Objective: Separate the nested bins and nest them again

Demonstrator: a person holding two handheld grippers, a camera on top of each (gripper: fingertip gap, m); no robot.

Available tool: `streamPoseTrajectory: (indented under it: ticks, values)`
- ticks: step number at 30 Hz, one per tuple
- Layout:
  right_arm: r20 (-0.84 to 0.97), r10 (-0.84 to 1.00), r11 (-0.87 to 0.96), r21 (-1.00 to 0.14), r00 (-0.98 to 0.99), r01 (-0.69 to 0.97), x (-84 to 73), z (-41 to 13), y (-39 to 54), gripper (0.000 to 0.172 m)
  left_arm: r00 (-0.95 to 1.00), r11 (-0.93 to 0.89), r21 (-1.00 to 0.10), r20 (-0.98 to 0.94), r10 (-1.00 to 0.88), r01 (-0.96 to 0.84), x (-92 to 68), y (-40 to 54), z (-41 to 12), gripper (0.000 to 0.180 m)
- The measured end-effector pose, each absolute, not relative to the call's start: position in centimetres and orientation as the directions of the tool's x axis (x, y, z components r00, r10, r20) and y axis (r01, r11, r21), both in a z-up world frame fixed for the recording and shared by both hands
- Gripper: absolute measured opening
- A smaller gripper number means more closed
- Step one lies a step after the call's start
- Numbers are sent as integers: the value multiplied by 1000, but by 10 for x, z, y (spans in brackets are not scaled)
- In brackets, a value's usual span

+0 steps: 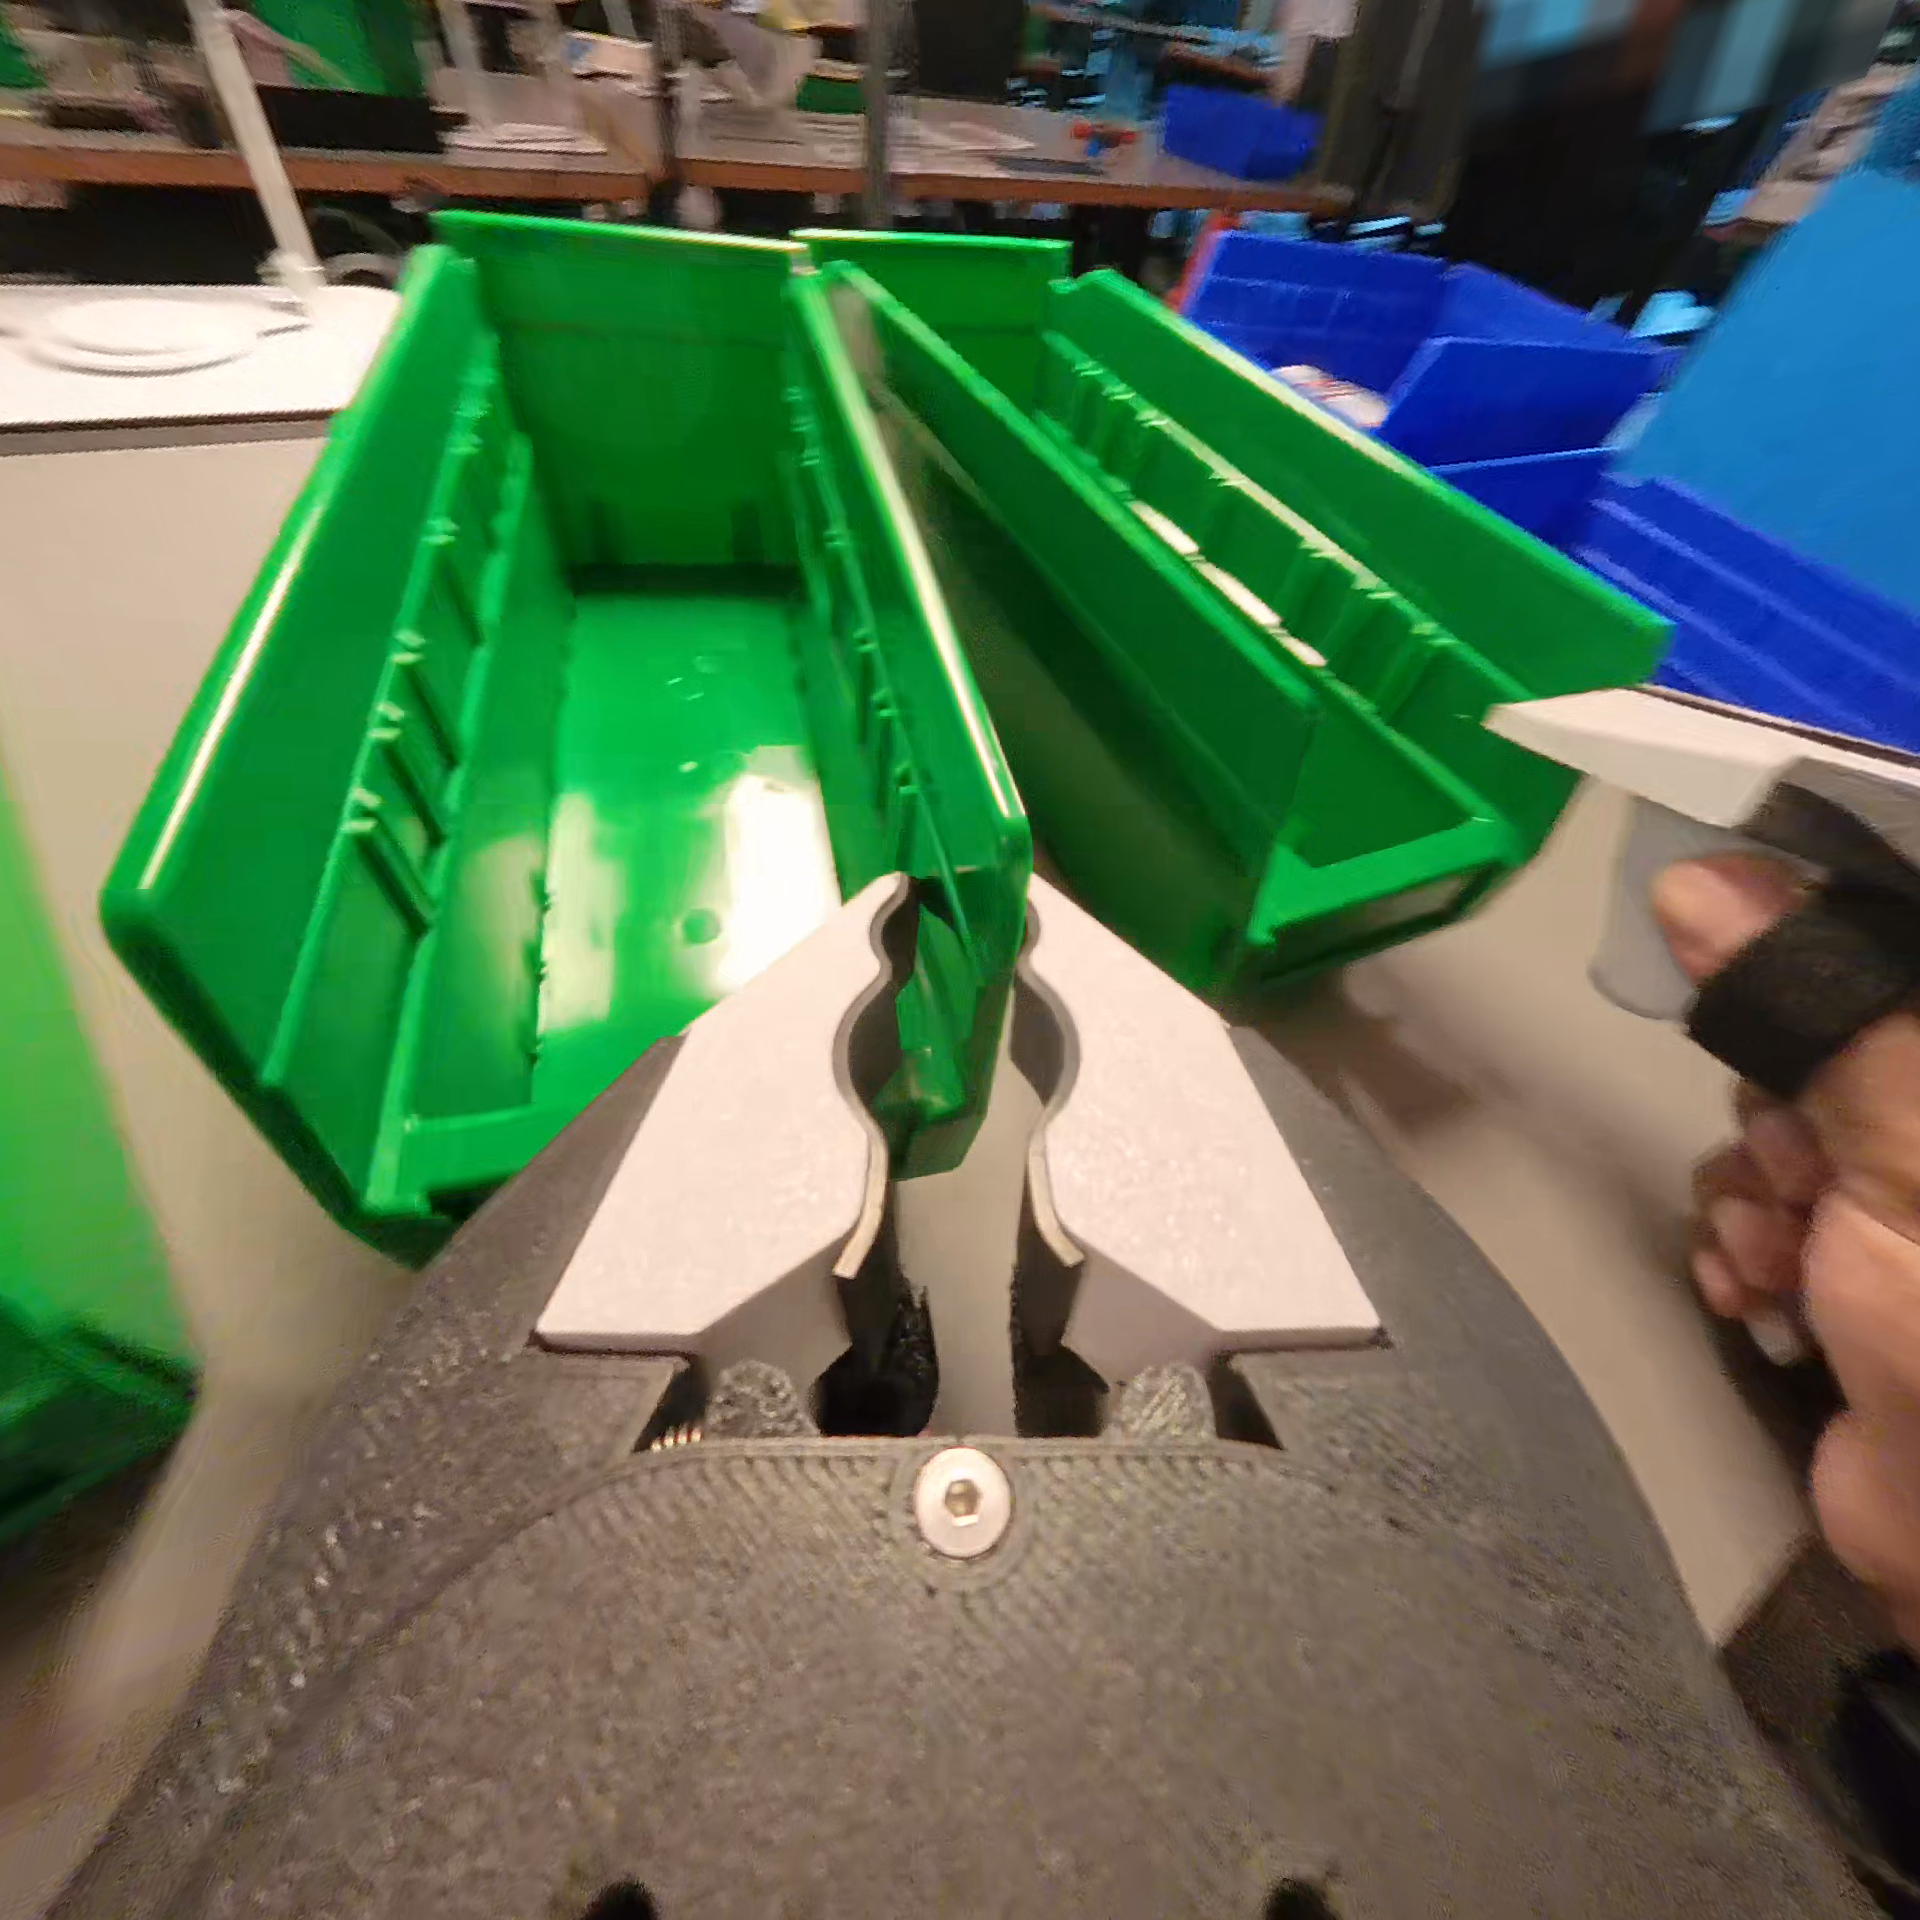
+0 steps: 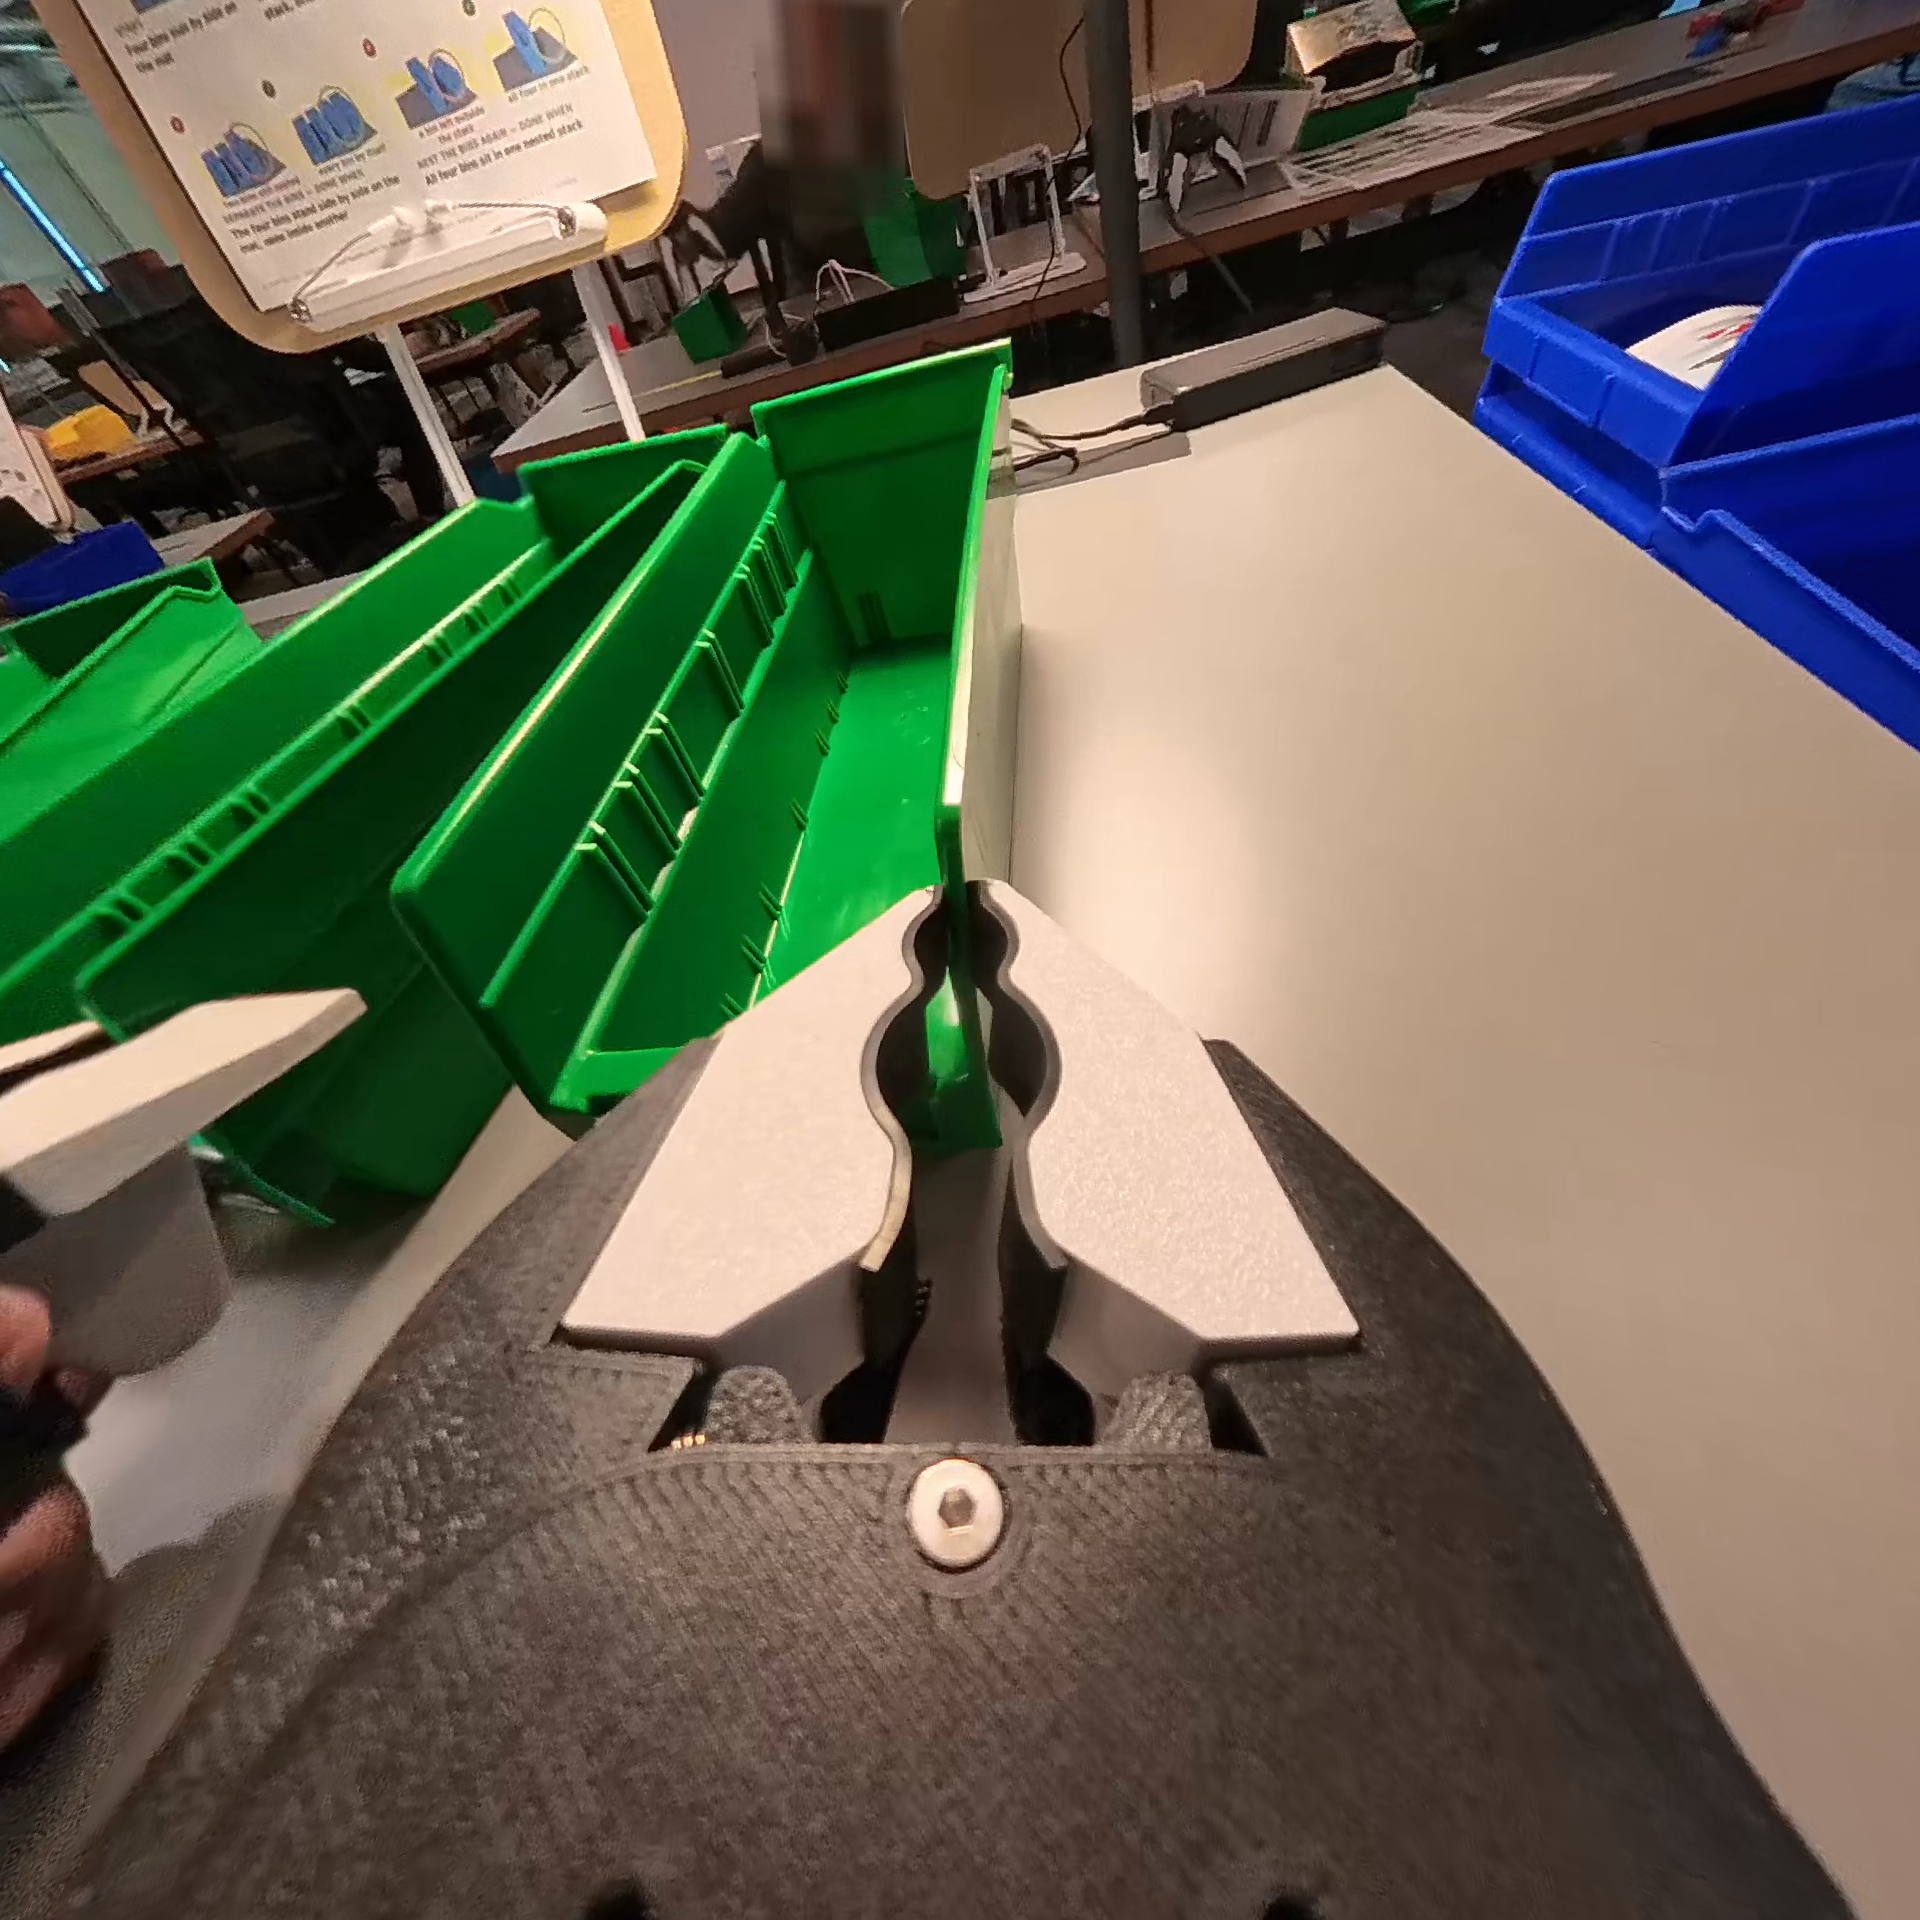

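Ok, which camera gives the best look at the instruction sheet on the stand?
The right wrist view. The instruction sheet sits sharp at upper left on its tan board, pictures and clip visible. The left wrist view does not show the sheet; only a white stand pole shows there, blurred, behind the green bins.

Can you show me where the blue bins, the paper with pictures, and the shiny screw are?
blue bins [image 2: 1704, 343]: right wrist view, on the back bin's side wall.
instruction sheet [image 2: 384, 114]: right wrist view, on its middle.
screw [image 1: 961, 1501]: left wrist view, on its head.
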State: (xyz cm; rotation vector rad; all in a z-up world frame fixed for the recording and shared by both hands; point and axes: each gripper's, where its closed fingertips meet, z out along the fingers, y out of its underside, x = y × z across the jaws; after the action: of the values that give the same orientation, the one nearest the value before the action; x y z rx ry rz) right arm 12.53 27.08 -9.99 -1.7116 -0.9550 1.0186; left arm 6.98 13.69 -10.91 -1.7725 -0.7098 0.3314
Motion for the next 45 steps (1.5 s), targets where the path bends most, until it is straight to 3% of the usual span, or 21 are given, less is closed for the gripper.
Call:
streamPoseTrajectory:
  ticks: [4,6,8,11,15,17,20,25,31,39,45]
  values:
    - [-268,903,-330,-933,336,143,136,-98,276,8,856,-129,-962,147,495,240,94,129,-89,36]
    - [-287,899,-336,-936,330,102,148,-90,277,30,874,-102,-973,135,466,205,96,105,-79,47]
    - [-272,913,-309,-948,303,78,160,-79,270,36,874,-75,-983,112,473,167,90,71,-68,49]
    - [-246,957,-254,-967,157,35,166,-55,227,35,835,-20,-994,82,544,111,71,11,-50,48]
    - [-195,979,-189,-976,-54,106,145,-52,149,33,701,-12,-999,28,713,52,35,-62,-40,49]
    - [-186,978,-170,-974,-93,152,130,-60,125,34,618,-12,-994,58,784,108,13,-89,-49,63]
    - [-172,981,-149,-965,-90,216,108,-77,106,36,592,-38,-976,99,800,213,-8,-95,-76,68]
    - [-149,989,-138,-955,-19,261,90,-92,108,21,592,-158,-949,37,805,273,-32,-85,-109,47]
    - [-159,987,-157,-959,12,238,84,-88,124,14,592,-128,-950,69,803,283,-45,-97,-108,9]
    - [-124,991,-109,-961,-44,256,81,-93,104,22,584,-115,-950,81,808,291,-50,-101,-108,7]
    - [-114,978,-56,-950,-175,306,79,-98,60,47,589,-100,-952,94,802,288,-49,-105,-105,11]
